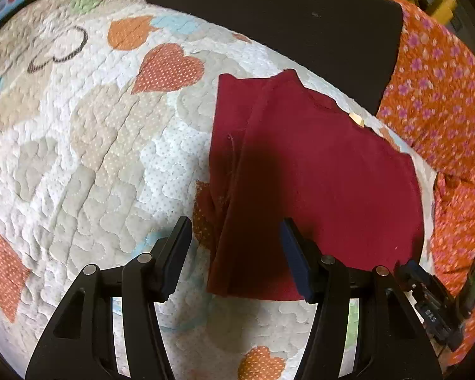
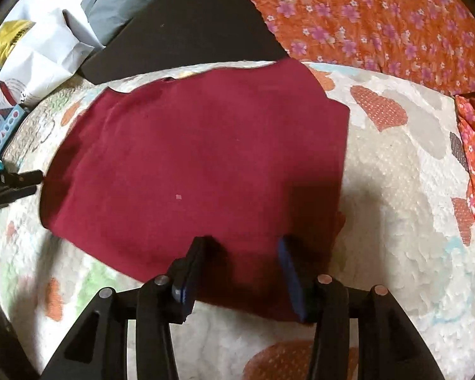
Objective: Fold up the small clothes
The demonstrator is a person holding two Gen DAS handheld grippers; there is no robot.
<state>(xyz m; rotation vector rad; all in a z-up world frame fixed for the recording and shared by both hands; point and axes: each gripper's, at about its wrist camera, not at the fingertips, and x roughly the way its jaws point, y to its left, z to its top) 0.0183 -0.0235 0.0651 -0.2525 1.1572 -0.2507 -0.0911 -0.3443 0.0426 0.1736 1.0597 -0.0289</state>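
Observation:
A dark red small garment (image 1: 316, 174) lies flat on a quilted heart-print blanket (image 1: 79, 142), with one side folded over along its left edge. My left gripper (image 1: 236, 253) is open, its fingers over the garment's near left corner, holding nothing. In the right wrist view the same garment (image 2: 190, 164) spreads across the blanket (image 2: 395, 205). My right gripper (image 2: 240, 269) is open, fingers just above the garment's near edge, holding nothing. The left gripper (image 2: 19, 180) shows at the left edge of the right wrist view, beside the garment.
An orange floral cloth (image 1: 443, 101) lies to the right of the garment, also in the right wrist view (image 2: 380, 15). A flat black board (image 1: 285, 25) lies behind the garment. White bags and packets (image 2: 41, 50) sit at the far left.

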